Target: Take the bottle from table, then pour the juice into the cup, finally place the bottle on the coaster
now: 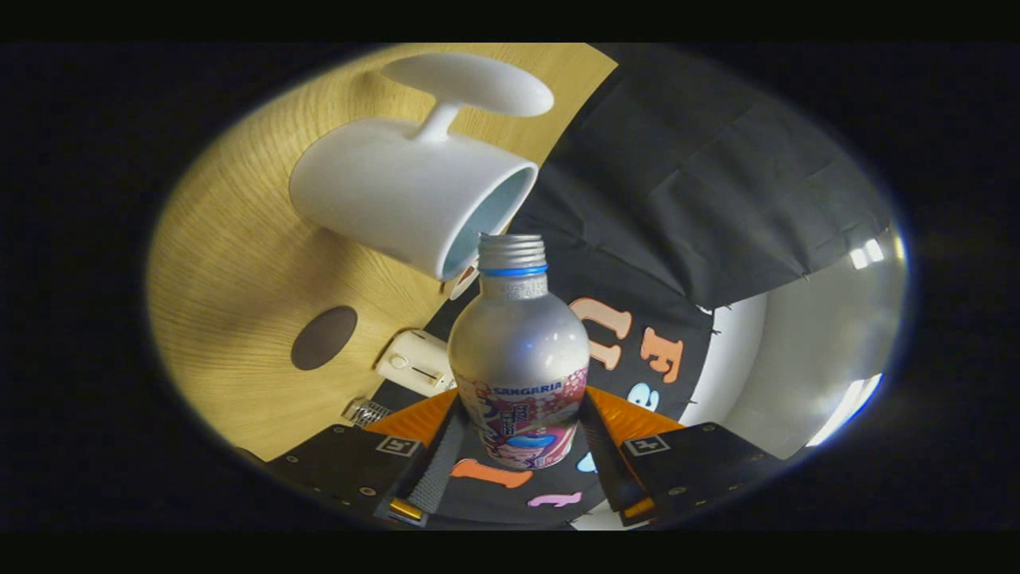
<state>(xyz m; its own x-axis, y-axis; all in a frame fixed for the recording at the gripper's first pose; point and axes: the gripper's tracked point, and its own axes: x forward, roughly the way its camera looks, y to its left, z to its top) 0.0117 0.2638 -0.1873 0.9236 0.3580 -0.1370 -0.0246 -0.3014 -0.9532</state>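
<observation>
The gripper (518,446) holds a bottle (518,359) between its two fingers, one finger pressing on each side of the bottle's lower body, so the fingers are closed narrowly upon it. The bottle is silver with a colourful printed band around its lower part, a blue ring at the neck and a threaded metal mouth (511,249) that carries no cap. The whole view is rolled strongly to one side, so that the wooden table (231,263) appears as a tilted surface beyond and beside the bottle, and the things standing on it appear to lie sideways. A white cup (398,195) stands on the table with its open rim turned toward the bottle; the bottle's mouth sits just beside that rim, at its near edge, and whether the two touch cannot be told. The cup's inside is pale, and no liquid can be made out in it or at the bottle's mouth. Beyond the cup, a white stemmed dish (470,84) stands on the table with its stem meeting the cup's outline. A dark round coaster (323,337) lies flat on the table, well apart from the cup and bare. Near the table's edge, just beside the bottle's body, sits a small white boxlike object (416,363), and next to it a small shiny item (365,412) too small to identify.
</observation>
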